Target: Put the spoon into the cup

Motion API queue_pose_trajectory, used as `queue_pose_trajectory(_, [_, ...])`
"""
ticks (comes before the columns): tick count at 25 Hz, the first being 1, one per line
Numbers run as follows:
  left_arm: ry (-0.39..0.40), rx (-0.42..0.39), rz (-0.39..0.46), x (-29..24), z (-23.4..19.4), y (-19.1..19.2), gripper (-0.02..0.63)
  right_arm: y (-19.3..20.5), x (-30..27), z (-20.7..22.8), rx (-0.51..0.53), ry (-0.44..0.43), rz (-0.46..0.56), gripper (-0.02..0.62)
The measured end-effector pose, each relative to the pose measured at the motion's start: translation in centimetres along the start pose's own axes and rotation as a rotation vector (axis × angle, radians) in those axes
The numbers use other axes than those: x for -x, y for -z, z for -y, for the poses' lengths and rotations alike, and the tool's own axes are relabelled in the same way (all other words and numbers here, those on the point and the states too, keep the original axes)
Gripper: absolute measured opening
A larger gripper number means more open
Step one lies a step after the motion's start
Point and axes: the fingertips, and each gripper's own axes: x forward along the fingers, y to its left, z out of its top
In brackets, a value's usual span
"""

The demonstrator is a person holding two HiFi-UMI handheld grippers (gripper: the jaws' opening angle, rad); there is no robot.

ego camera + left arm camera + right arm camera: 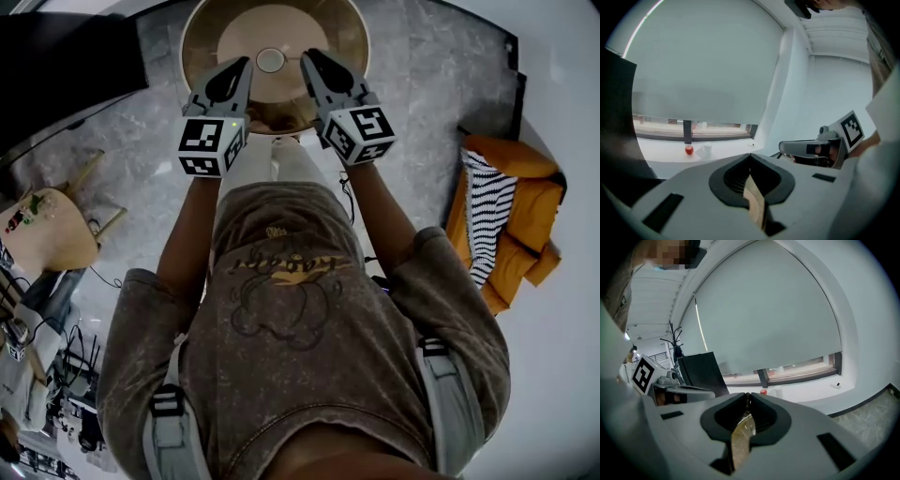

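In the head view a small round pale cup, seen from above, stands at the middle of a round wooden table. No spoon shows in any view. My left gripper and right gripper hover side by side over the table's near edge, one on each side of the cup, tips pointing away from me. Both have their jaws together with nothing between them. In the left gripper view its tips meet, and in the right gripper view its tips meet.
An orange seat draped with a striped cloth stands on the right, a wooden chair on the left. A dark cabinet stands by the window. On the window sill sit a small red ball and a white cup.
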Motion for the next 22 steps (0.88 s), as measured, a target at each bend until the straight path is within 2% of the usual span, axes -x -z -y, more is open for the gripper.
queue_pose_trajectory(16, [-0.015,0.025,-0.018,-3.9,-3.9,5.9,0.018,6.7,-4.4,2.2,-0.03,0.012,-0.042,0.052])
queue_pose_trajectory(22, [-0.006,0.036,-0.034,-4.4,-4.3,6.6,0.018,7.7,-5.6,2.1,-0.036,0.012,-0.059,0.052])
